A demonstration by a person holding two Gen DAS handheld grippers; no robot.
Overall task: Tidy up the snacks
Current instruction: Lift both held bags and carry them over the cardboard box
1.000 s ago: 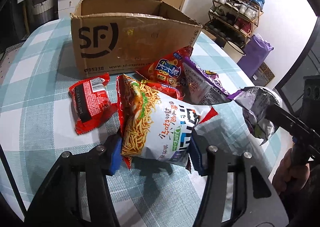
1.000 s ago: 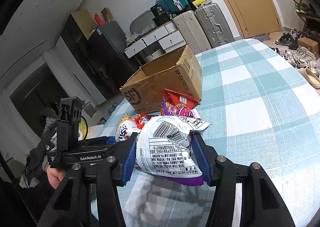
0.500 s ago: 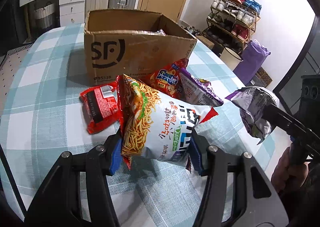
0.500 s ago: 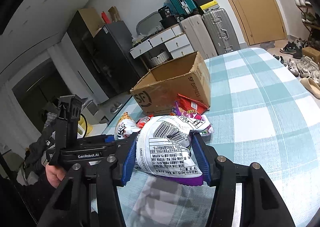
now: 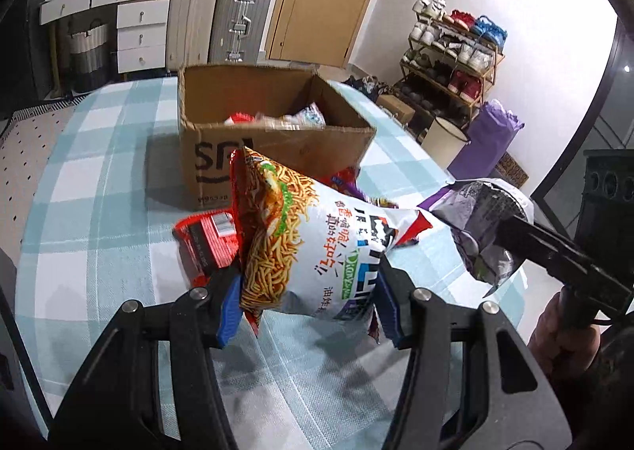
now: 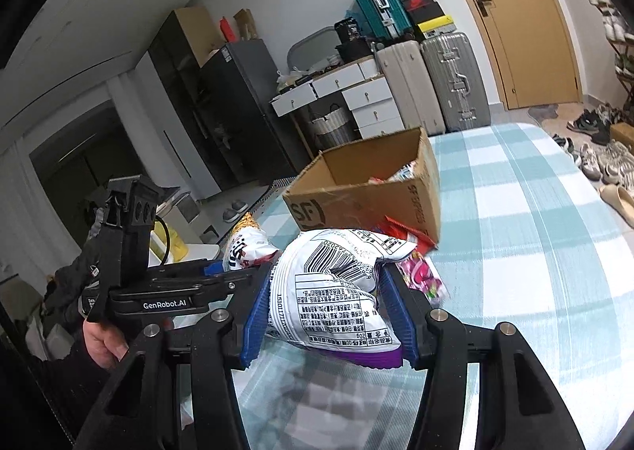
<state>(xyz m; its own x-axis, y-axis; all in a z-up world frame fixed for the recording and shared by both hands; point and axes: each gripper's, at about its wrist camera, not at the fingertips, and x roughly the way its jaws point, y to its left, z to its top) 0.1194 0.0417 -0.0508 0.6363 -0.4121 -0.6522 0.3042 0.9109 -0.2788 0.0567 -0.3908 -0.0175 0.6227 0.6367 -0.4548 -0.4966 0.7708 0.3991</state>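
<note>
My left gripper (image 5: 307,301) is shut on a white noodle-snack bag (image 5: 313,247) and holds it above the checked table, in front of the open SF cardboard box (image 5: 273,156). My right gripper (image 6: 329,317) is shut on a white and purple snack bag (image 6: 333,291), also off the table; it shows in the left wrist view (image 5: 481,228) to the right. The box (image 6: 372,196) holds several snack packets. A red packet (image 5: 206,240) lies on the table by the box, with more packets partly hidden behind the noodle bag.
The table has a teal checked cloth (image 5: 99,180). Suitcases (image 5: 237,22) and drawers (image 5: 138,29) stand behind it, a shoe rack (image 5: 455,53) and a purple bag (image 5: 491,144) to the right. A pink packet (image 6: 424,275) lies near the box.
Both grippers have risen with their bags and moved toward the box, so that I now look down into it.
</note>
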